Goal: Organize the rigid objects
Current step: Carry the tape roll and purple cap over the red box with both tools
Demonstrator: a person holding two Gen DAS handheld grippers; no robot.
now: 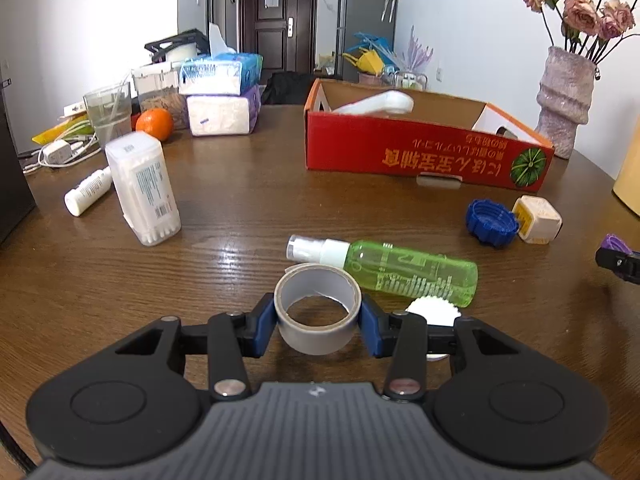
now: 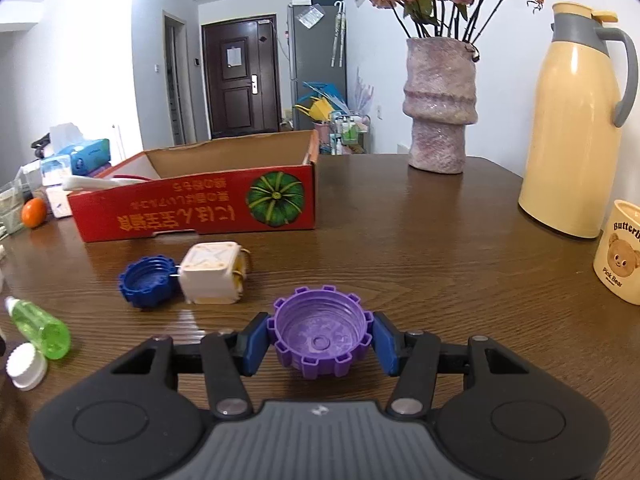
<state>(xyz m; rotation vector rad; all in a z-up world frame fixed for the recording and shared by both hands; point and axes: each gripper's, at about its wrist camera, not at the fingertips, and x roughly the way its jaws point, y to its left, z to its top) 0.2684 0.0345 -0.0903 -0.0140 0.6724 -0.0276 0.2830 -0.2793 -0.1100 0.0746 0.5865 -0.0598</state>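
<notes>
While both tongs grip: left gripper clamped on tape roll, right gripper clamped on purple cap, both low over table. Pick-up step apparently done; next, probably lift and carry to red box.

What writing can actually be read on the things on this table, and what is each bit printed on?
"Butter..." (cut off by the picture's edge), on the cream mug.
"Pink Bear", lower on the same mug, under a bear drawing.
Red cardboard box: large yellow East Asian characters, upside down; I cannot read them reliably.
Cotton swab box: label print and barcode, too small.
Green spray bottle: print too blurred.
Small white bottle: print too small.
</notes>
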